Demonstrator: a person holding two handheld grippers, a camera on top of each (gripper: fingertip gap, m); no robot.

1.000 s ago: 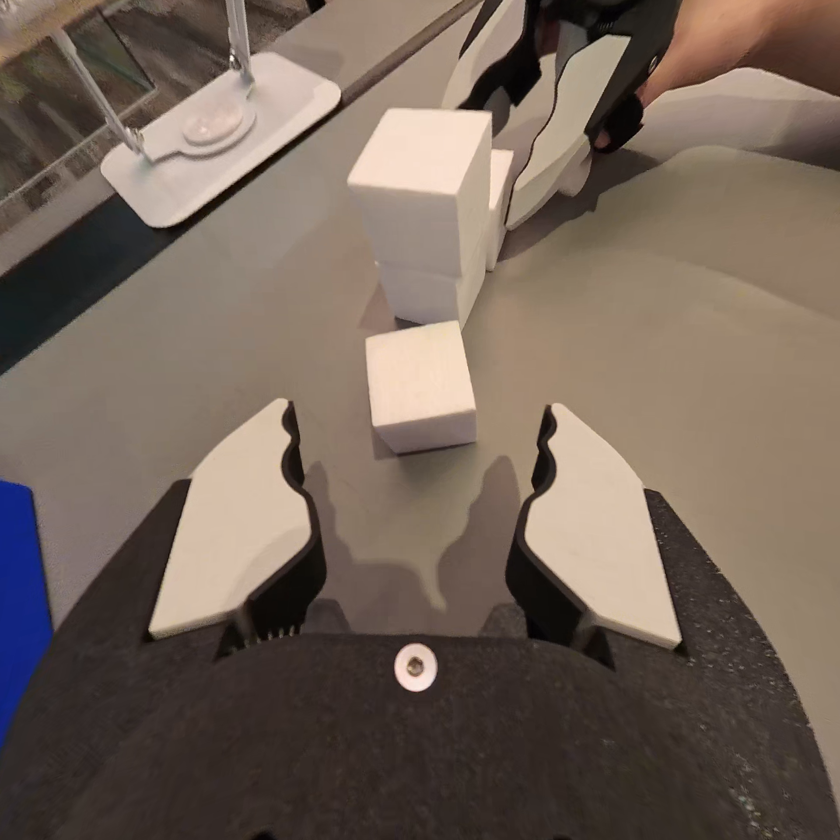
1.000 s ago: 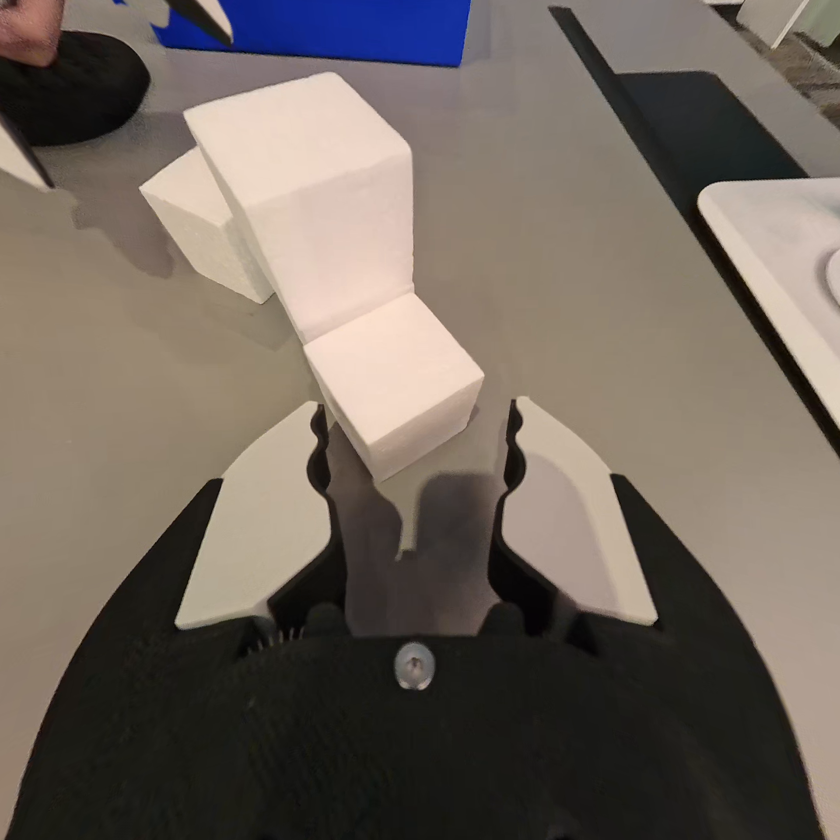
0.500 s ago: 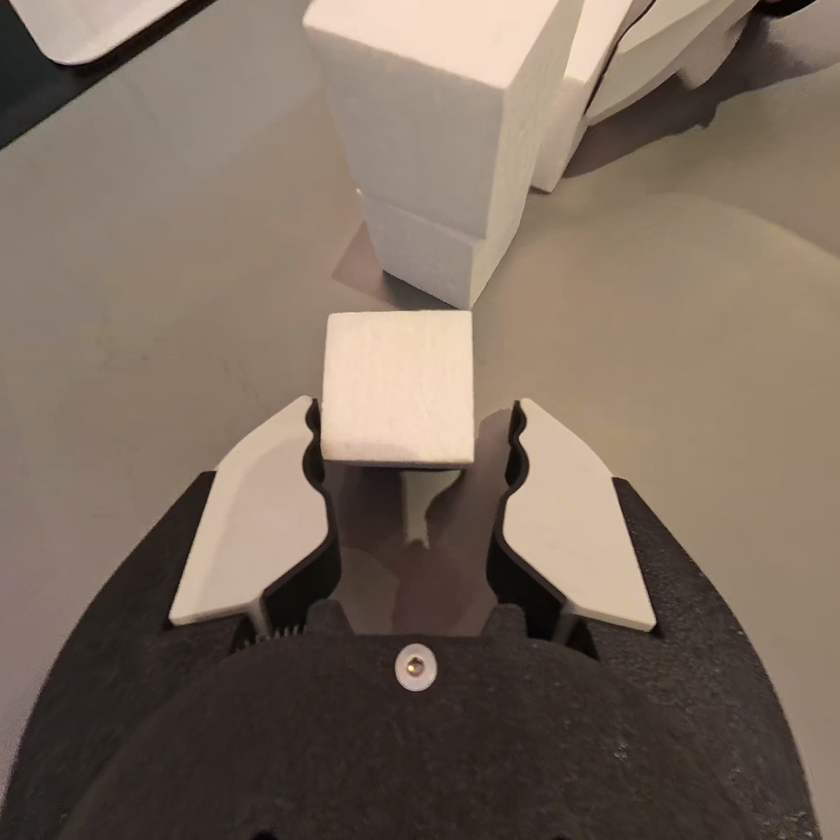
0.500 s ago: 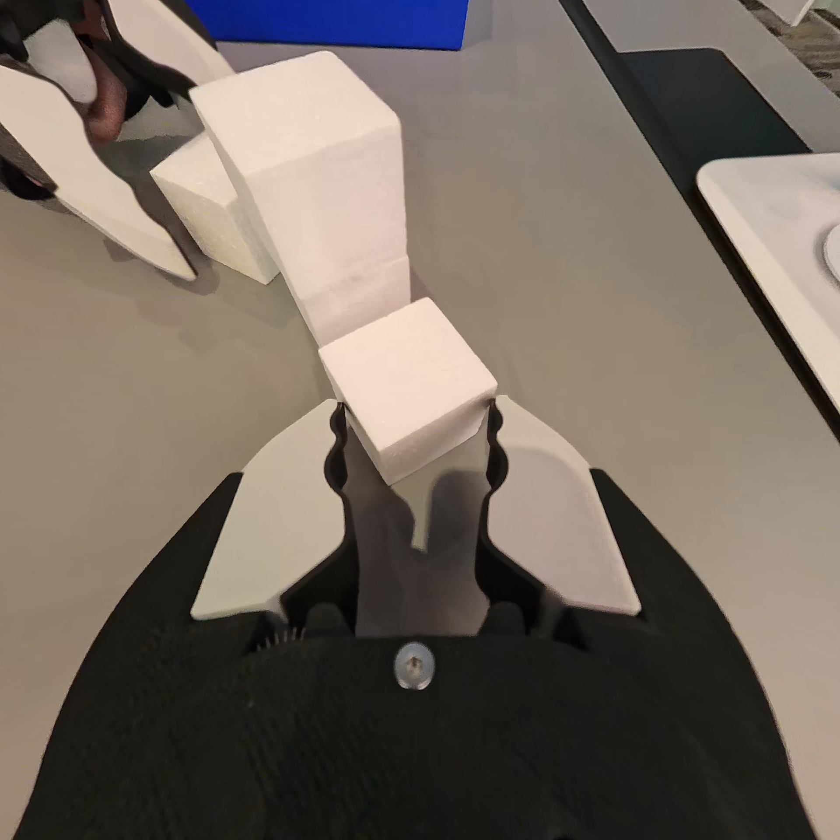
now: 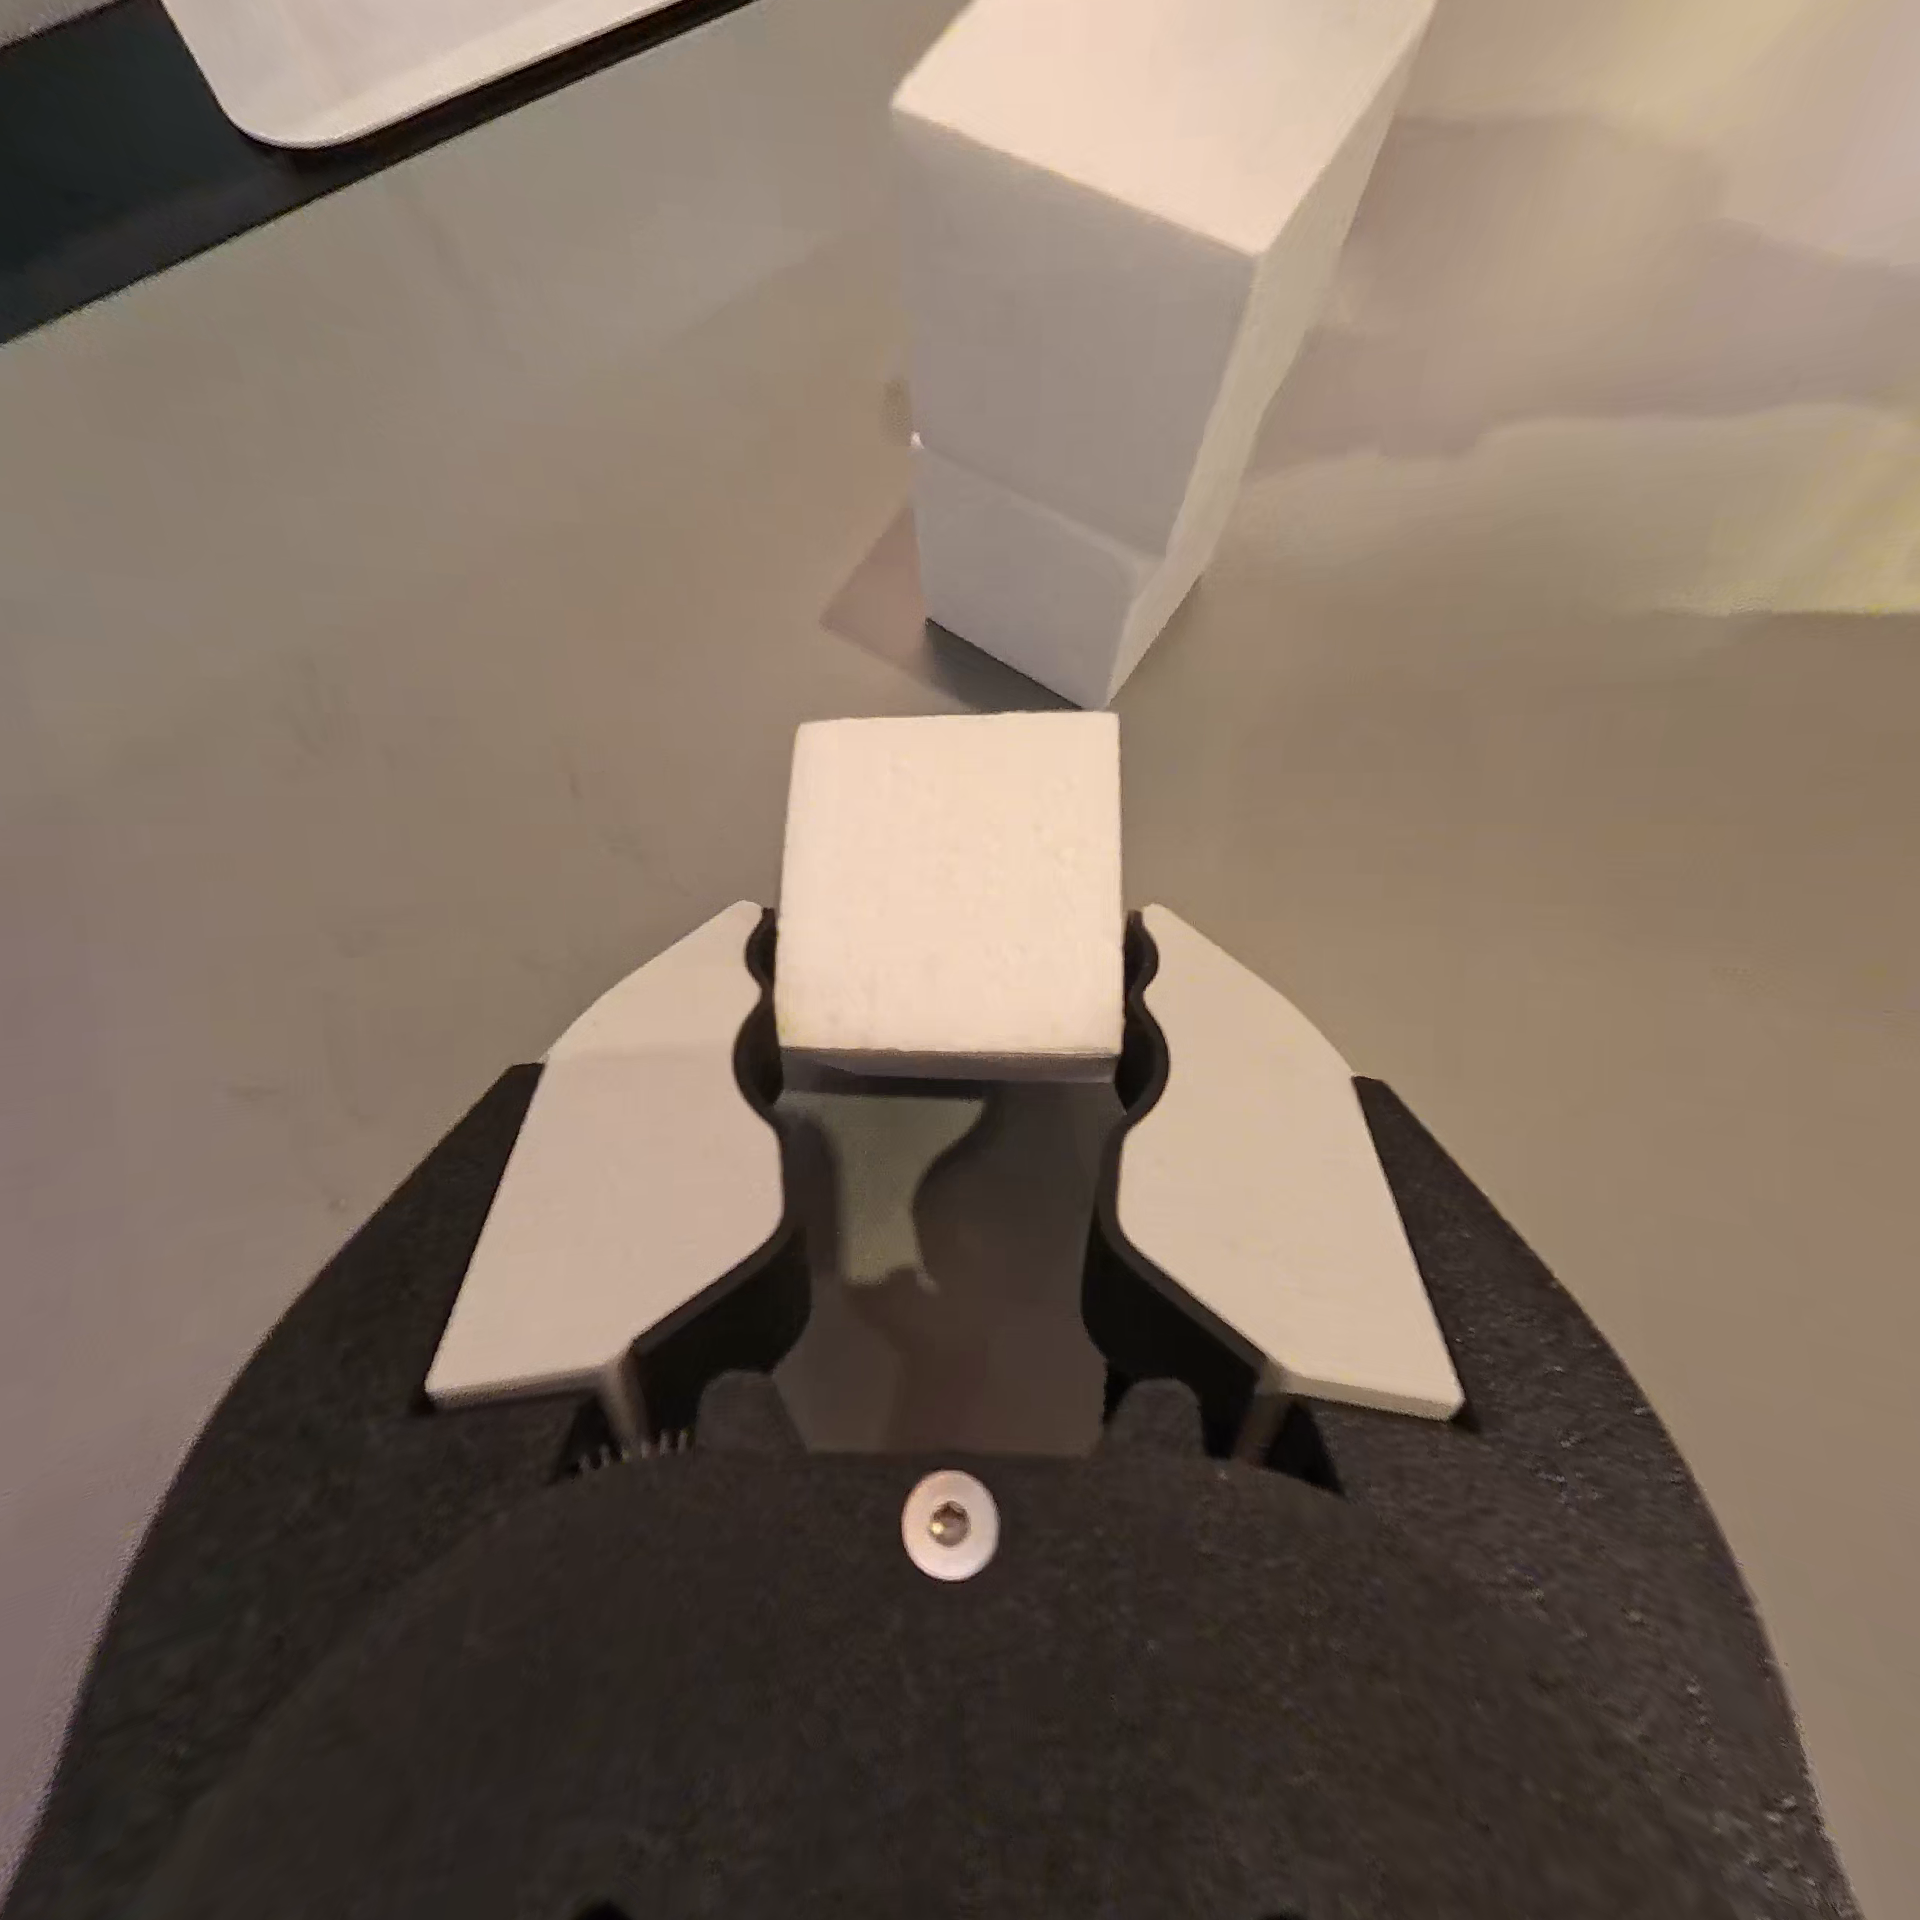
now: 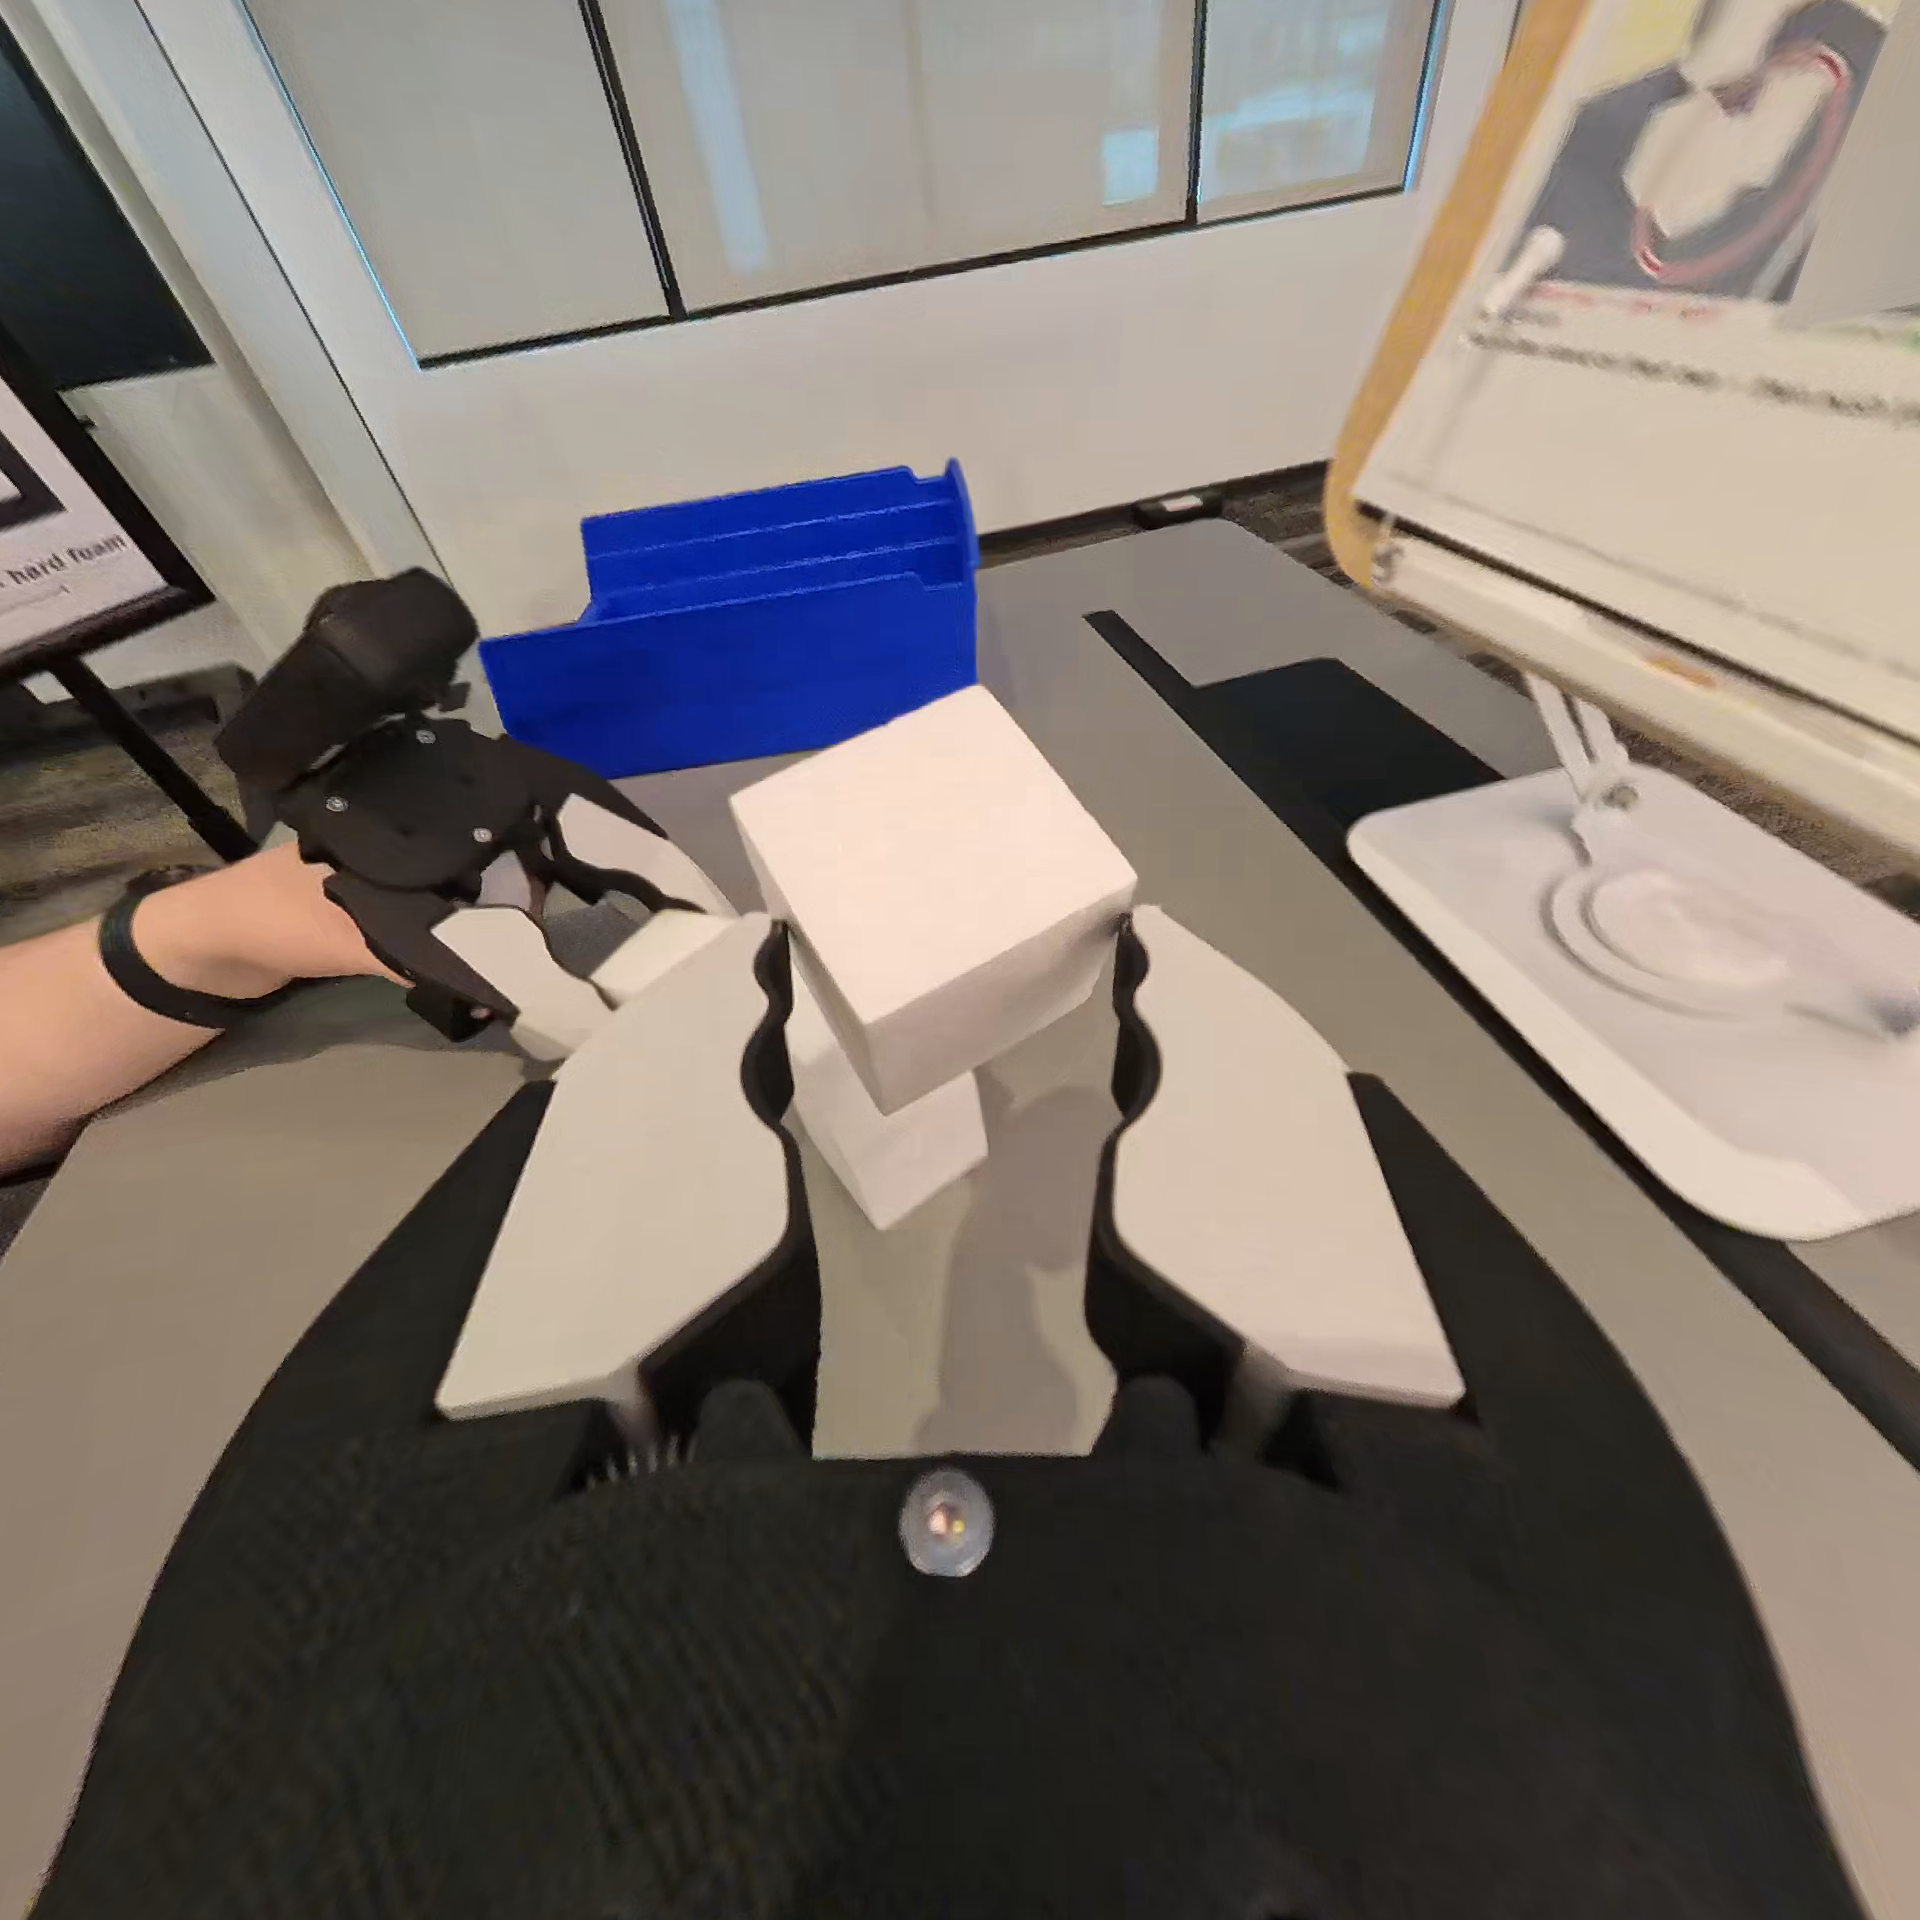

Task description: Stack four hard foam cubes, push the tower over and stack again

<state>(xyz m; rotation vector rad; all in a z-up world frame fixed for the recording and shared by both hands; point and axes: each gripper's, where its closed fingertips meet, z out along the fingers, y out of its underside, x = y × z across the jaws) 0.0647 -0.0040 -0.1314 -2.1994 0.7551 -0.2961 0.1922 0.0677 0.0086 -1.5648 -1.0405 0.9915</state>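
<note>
All the cubes are white hard foam. In the left wrist view, my left gripper (image 5: 948, 935) is shut on one cube (image 5: 951, 894), low over the grey table (image 5: 416, 727). A stack of two cubes (image 5: 1091, 364) stands just beyond it. In the right wrist view, my right gripper (image 6: 943, 935) is shut on another cube (image 6: 935, 894) and holds it raised above that stack (image 6: 894, 1143). The left gripper (image 6: 582, 966) also shows there at the left, low beside the stack, with its cube (image 6: 665, 951) between its fingers.
A blue bin (image 6: 748, 644) stands at the table's far side. A white stand base (image 6: 1662, 997) carrying a tilted board (image 6: 1662, 312) sits at the right, beyond a dark gap (image 6: 1351, 748); it also shows in the left wrist view (image 5: 416, 62). A person's forearm (image 6: 156, 956) lies at the left. My right fingertips sit around 20 centimeters from my left ones.
Both grippers closed on their cubes. The left moved forward around its cube and gripped it. The right lifted its cube off the table and tilted up, above the stack.
</note>
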